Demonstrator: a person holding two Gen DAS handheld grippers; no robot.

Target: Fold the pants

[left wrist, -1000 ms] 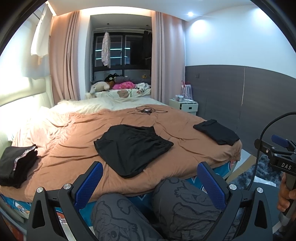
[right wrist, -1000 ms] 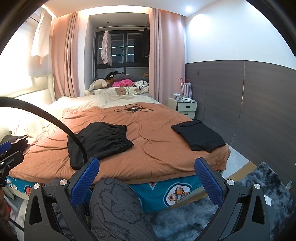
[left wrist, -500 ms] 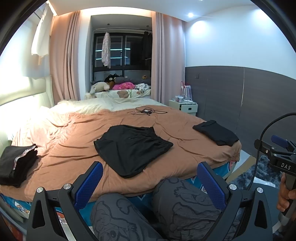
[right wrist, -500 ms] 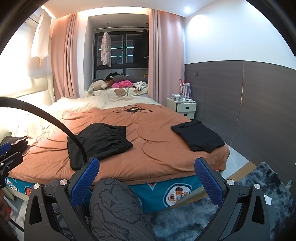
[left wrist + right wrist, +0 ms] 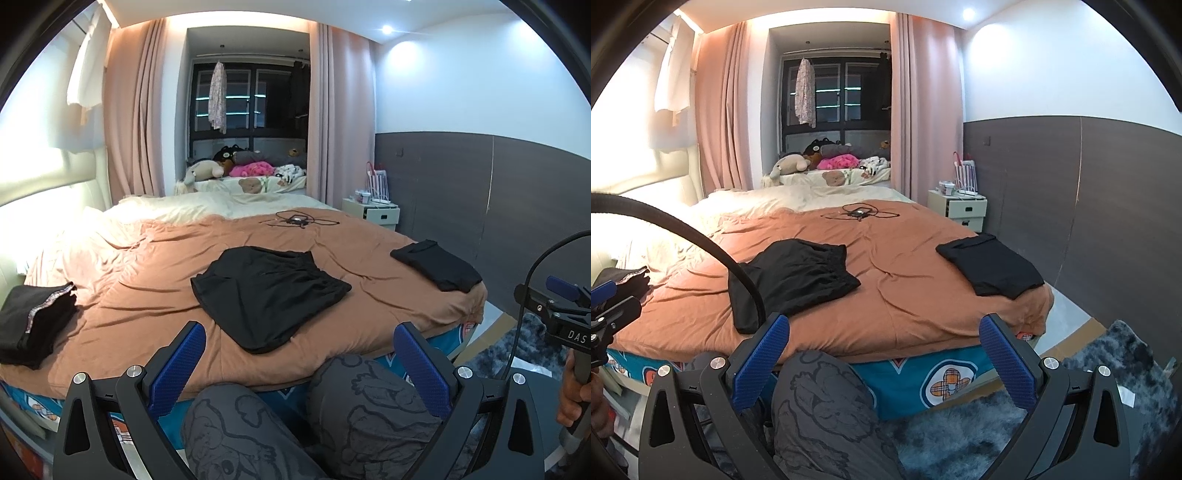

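Left wrist view. The left gripper [image 5: 299, 354] hangs low before the bed [image 5: 147, 280], its fingers [image 5: 177, 365] spread wide and holding nothing. The pads are blue with a fine ribbed grain, set on matte black arms with bright round screw heads. The pants [image 5: 266, 291], soft black cloth with a gathered waistband at the far edge, lie spread flat and slightly rumpled on the middle of the bed, apart from both grippers. The cover is a creased rust-orange fabric. A folded black garment [image 5: 436, 266] sits near the right edge of the bed; a black stack [image 5: 33, 321] with a pale patterned stripe sits at the left edge. A black cable [image 5: 295, 220] lies tangled farther back. The person's knees [image 5: 306, 410], in grey cloth printed with outline cartoon figures, fill the space between the fingers. At the right edge, the right gripper [image 5: 554, 310] shows side-on, and its body carries white letters "DAS"; a hand [image 5: 572, 391] grips its handle.

Right wrist view. The right gripper, seen here along its own fingers [image 5: 1006, 365], stands equally wide apart and empty, with the same blue ribbed pads. The pants lie left of centre on the bed, partly crossed by a thick black hose [image 5: 701, 243]. The folded garment rests at the near right corner. The mattress side is teal with a plaid flower emblem [image 5: 947, 380]. A shaggy blue-grey rug [image 5: 1100, 373] covers the floor at right.
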